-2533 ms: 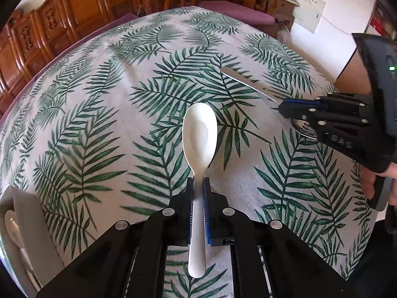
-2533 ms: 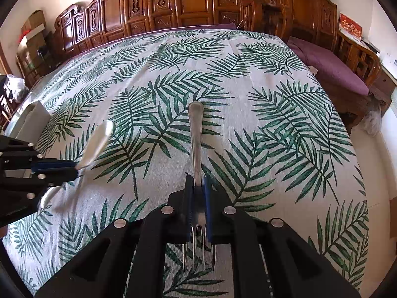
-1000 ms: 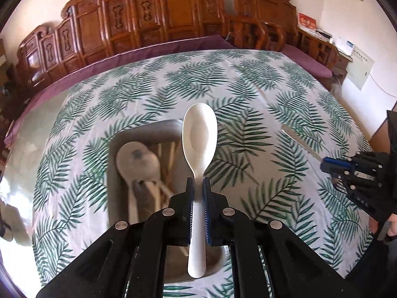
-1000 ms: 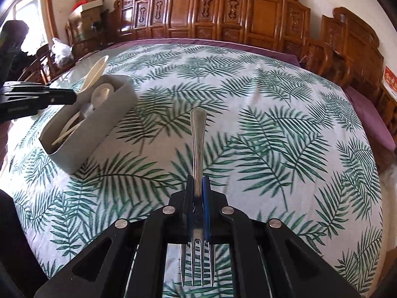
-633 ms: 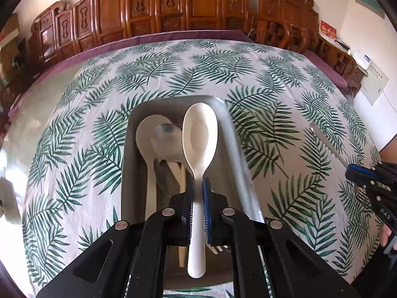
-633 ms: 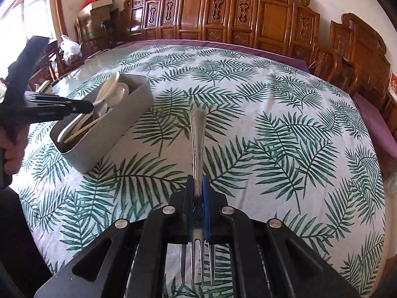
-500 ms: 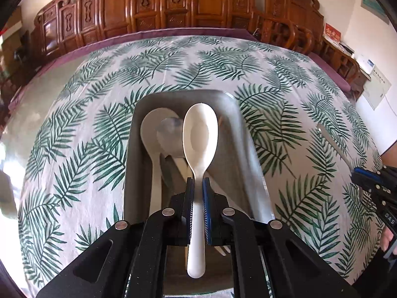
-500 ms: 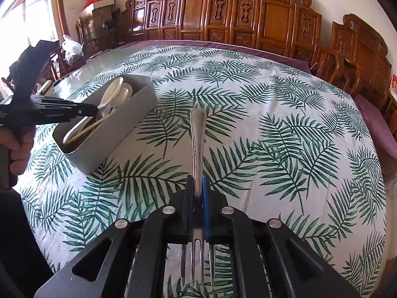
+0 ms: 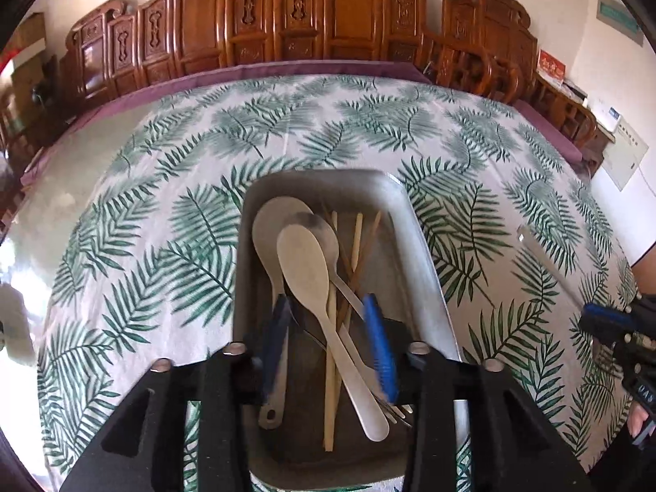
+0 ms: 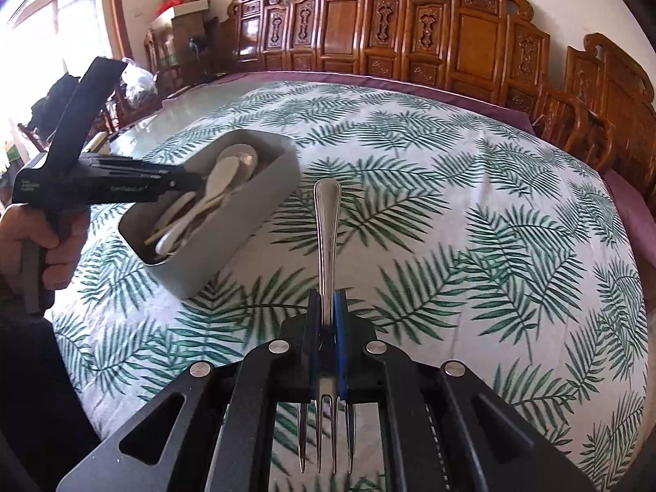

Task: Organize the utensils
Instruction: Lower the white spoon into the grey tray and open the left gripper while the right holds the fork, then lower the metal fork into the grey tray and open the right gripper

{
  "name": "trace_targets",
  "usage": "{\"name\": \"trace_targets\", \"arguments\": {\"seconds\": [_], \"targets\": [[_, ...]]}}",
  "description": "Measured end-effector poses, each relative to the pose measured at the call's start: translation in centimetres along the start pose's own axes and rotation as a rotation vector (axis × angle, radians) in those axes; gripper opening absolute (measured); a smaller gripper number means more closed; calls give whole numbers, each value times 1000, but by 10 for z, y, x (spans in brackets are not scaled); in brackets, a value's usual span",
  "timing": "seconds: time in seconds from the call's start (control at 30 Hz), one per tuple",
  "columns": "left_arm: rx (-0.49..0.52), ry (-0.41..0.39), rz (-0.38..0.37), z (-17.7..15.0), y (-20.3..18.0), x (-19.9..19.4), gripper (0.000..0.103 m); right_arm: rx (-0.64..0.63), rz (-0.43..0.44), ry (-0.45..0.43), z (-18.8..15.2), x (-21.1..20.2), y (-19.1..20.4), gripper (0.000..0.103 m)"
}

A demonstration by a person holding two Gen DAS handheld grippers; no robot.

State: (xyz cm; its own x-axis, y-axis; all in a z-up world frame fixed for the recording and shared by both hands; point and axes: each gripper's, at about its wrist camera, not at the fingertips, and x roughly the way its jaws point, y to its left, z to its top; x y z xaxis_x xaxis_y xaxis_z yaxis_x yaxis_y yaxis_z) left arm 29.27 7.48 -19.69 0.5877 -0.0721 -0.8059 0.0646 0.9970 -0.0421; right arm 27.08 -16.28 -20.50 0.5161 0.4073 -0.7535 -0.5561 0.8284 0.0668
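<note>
A grey bin [image 9: 422, 254] stands on the leaf-print tablecloth and holds spoons, chopsticks and a fork. My left gripper [image 9: 328, 328] hangs over its near end with jaws opening. The white spoon [image 9: 311, 283] lies loose among the other utensils, free of the blue pads [image 9: 379, 340]. In the right wrist view the bin [image 10: 254, 213] is at the left with the left gripper [image 10: 192, 182] above it. My right gripper [image 10: 327, 315] is shut on a steel fork [image 10: 326, 229], handle pointing away, tines toward the camera.
Carved wooden chairs [image 10: 410, 33] ring the far side of the round table. A bare glass strip of tabletop [image 9: 49, 188] shows at the left. A person's hand [image 10: 45, 238] grips the left tool's handle. Boxes [image 10: 184, 4] stand by the window.
The left jaws have opened and the white spoon has dropped from them into the bin. The right gripper has drifted toward the bin with the fork still held.
</note>
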Motion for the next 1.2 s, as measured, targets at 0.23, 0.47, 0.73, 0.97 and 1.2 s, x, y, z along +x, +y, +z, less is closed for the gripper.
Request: {"name": "trace_targets", "arguments": {"seconds": [0.23, 0.47, 0.73, 0.97, 1.2], "targets": [[3, -85, 54, 4, 7, -19, 79, -28, 25, -18, 7, -4, 24, 8], [-25, -146, 84, 8, 21, -32, 90, -45, 24, -38, 22, -5, 39, 8], [-49, -166, 97, 8, 33, -38, 91, 11, 50, -51, 39, 5, 50, 8], [-60, -194, 111, 9, 41, -46, 91, 52, 90, -52, 59, 25, 64, 8], [-77, -203, 122, 9, 52, -50, 91, 109, 139, -41, 77, 48, 70, 8]]}}
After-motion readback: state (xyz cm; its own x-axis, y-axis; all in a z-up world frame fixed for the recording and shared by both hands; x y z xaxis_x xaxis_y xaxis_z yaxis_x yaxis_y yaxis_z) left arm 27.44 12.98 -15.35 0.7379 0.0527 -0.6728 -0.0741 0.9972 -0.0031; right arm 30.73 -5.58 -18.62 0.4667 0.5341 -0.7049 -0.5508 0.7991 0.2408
